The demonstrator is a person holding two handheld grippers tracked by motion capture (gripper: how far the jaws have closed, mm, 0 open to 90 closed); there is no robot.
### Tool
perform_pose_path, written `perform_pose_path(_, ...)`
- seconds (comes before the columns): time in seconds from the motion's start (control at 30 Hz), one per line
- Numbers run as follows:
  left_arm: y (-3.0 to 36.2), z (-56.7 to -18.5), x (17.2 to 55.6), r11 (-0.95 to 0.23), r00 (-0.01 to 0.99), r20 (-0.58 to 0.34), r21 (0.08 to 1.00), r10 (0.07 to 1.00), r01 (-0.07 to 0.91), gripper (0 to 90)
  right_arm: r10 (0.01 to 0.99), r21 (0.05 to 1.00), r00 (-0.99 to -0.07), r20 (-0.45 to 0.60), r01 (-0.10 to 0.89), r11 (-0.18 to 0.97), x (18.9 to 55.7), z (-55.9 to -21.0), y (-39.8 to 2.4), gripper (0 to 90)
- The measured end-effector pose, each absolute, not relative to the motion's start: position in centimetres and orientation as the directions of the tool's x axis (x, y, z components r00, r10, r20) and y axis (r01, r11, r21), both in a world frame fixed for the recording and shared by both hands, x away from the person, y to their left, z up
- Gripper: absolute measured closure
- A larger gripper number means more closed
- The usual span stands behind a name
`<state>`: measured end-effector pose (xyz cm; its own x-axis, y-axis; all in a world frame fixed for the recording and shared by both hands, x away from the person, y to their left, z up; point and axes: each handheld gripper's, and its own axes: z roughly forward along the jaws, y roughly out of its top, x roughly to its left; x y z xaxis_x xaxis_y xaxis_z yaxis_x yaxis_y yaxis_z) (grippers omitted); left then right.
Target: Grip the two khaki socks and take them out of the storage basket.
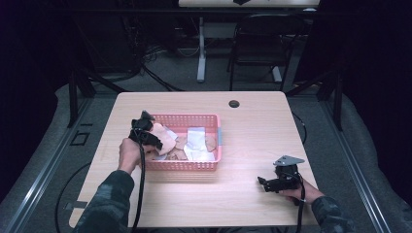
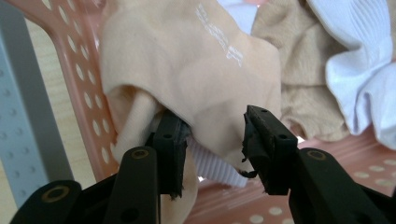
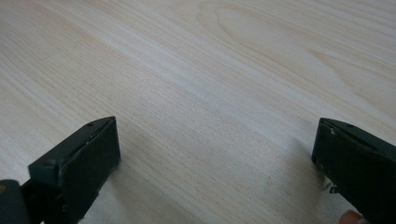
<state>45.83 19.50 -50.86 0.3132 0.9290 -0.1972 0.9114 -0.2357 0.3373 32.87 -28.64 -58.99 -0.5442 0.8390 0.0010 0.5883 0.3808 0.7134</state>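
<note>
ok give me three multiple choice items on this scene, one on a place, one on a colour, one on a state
1. Where is the peach fabric sock?
A. in the pink perforated plastic basket
B. on the floor
C. on the chair

2. What colour is the basket?
A. blue
B. pink
C. green

3. How does the right gripper stand?
A. clamped on cloth
B. clamped on the basket rim
C. open over the bare light wooden table

Key: 1 A, the left gripper view shows it against the basket wall; 2 B, pink in the high view; 3 C, its jaws stand wide apart with wood between.
</note>
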Motion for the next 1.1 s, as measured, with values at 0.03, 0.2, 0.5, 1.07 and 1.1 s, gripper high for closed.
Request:
perform_pose_path(0.03, 19.5, -50.7, 46.0, -0.235, 0.312, -0.19, 0.345, 0.931, 0.909, 61.0, 0.838, 0.712, -0.546, 0.001, 0.588, 0.383, 32.9, -59.0, -28.7, 0.3)
perform_pose_path(0.2, 19.6, -50.4, 46.2, -0.238, 0.314, -0.161, 0.37, 0.936, 0.898, 61.3, 0.837, 0.712, -0.547, 0.001, 0.588, 0.383, 32.9, -59.0, -28.7, 0.3)
perform_pose_path(0.5, 19.8, -49.0, 46.5, -0.256, 0.347, -0.159, 0.414, 0.924, 0.874, 83.5, 0.839, 0.71, -0.544, -0.004, 0.59, 0.386, 32.8, -58.9, -28.6, 0.3)
perform_pose_path(1.07, 19.3, -45.1, 45.9, -0.324, 0.433, -0.135, 0.48, 0.891, 0.816, 88.0, 0.835, 0.709, -0.551, -0.003, 0.587, 0.391, 32.9, -59.0, -28.7, 0.3)
perform_pose_path(1.1, 19.3, -45.1, 45.9, -0.324, 0.433, -0.135, 0.48, 0.891, 0.816, 88.0, 0.834, 0.71, -0.552, 0.0, 0.588, 0.389, 32.9, -59.0, -28.7, 0.4)
